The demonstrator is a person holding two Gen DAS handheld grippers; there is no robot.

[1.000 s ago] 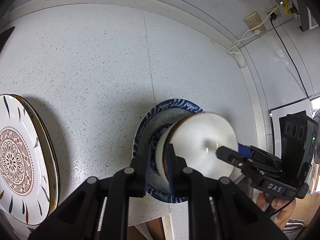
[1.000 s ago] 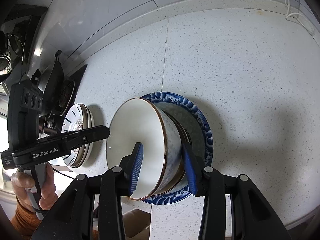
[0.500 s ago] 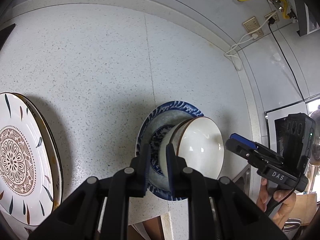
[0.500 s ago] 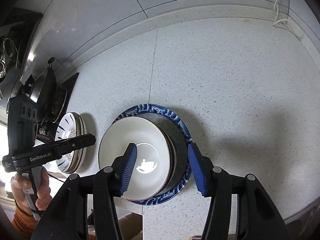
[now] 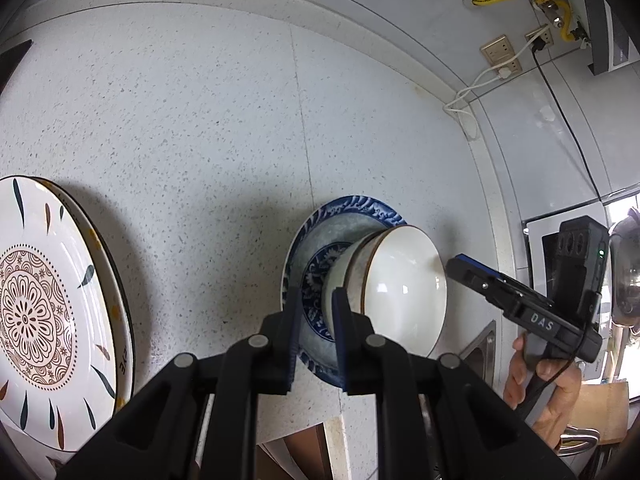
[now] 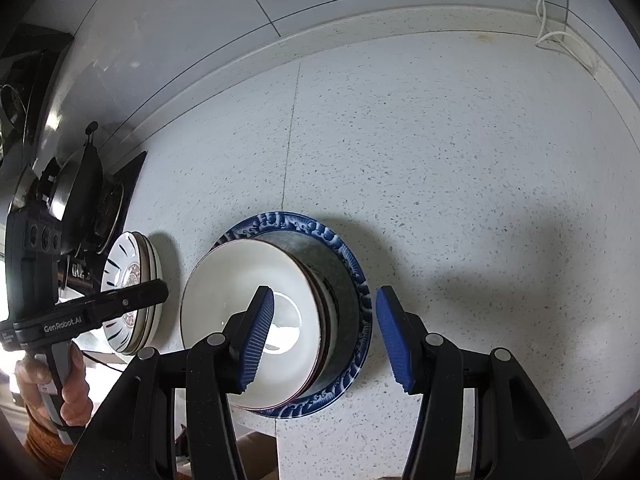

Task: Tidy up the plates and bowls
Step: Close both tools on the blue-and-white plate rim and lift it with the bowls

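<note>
A white bowl (image 6: 248,312) with a brown rim is nested in another bowl, and both stand on a blue patterned plate (image 6: 352,264) on the speckled counter. The stack also shows in the left wrist view, bowl (image 5: 404,292) on plate (image 5: 316,232). My right gripper (image 6: 324,336) is open above the stack, its fingers apart on either side of the bowl's right rim, holding nothing. My left gripper (image 5: 316,320) has its pads close together in front of the plate's near edge, empty. A stack of white floral plates (image 5: 48,300) lies to the left.
The floral plates also show in the right wrist view (image 6: 128,292), next to a black stove and pan (image 6: 80,188). A white cable (image 5: 464,100) and wall sockets (image 5: 500,52) are at the back right. The counter's front edge runs just below the blue plate.
My right gripper set the white bowl down into the lower bowl, opened and pulled back up. My left gripper drew back a little from the stack.
</note>
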